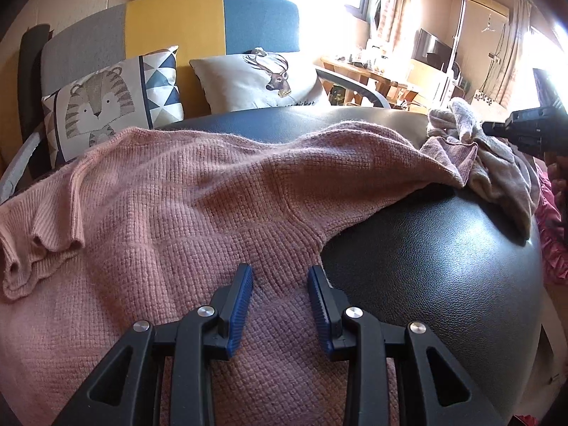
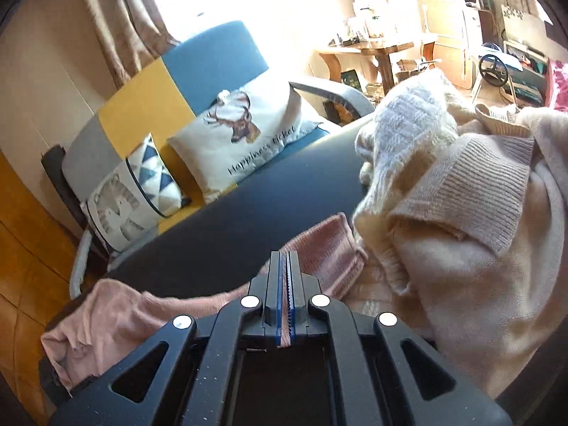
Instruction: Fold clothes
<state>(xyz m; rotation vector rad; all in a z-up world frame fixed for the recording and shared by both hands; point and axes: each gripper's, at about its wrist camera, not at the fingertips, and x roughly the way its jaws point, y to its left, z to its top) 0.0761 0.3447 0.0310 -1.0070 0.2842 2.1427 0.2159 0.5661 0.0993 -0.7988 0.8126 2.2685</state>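
Left gripper (image 1: 280, 277): we see its blue pads apart over the pink sweater (image 1: 198, 191), nothing pinched between them.
Right gripper (image 2: 284, 266): we see its pads pressed together on a strip of the pink sweater's knit.
Pink sweater: spread under and ahead of our left claw on the black leather surface (image 1: 443, 266).
Cream garments (image 2: 443, 241): heaped just right of our right claw.
Cushions (image 1: 248, 78): well beyond both claws, on the sofa (image 1: 198, 17).

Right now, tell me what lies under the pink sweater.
The pink sweater lies spread on a dark leather surface, bare beside it. Whatever is beneath the knit itself is covered. The right gripper is shut on its fabric; the left gripper hangs open above it.
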